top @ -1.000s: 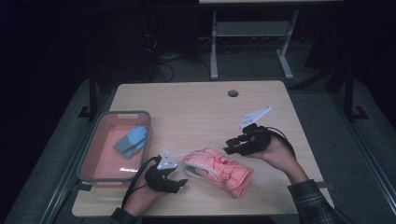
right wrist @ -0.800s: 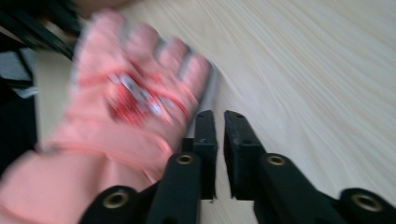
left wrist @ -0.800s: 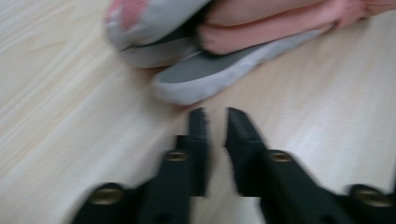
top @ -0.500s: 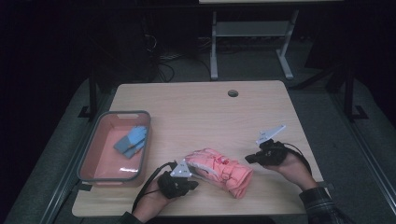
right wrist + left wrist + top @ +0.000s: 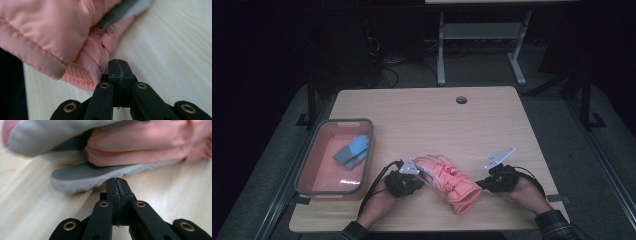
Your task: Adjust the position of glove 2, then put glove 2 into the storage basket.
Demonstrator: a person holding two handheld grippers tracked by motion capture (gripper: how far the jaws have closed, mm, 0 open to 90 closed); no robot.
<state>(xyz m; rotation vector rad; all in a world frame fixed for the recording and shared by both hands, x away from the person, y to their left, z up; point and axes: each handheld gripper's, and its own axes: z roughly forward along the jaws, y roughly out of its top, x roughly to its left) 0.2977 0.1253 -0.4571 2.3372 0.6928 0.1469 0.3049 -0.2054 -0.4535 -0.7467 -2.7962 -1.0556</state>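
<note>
a dim lab: bare wooden table [image 5: 432, 120], loose floor cables [image 5: 387, 75], metal stand [image 5: 477, 45] behind.

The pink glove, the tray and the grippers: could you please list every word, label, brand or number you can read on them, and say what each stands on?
There is no readable text.
Pink glove: no print or tag lettering shows; the small metal clip in the right gripper view is unmarked.
Tray and the blue glove in it: no markings to be made out from the high view.
Left gripper and right gripper: plain black jaws, no lettering.
</note>
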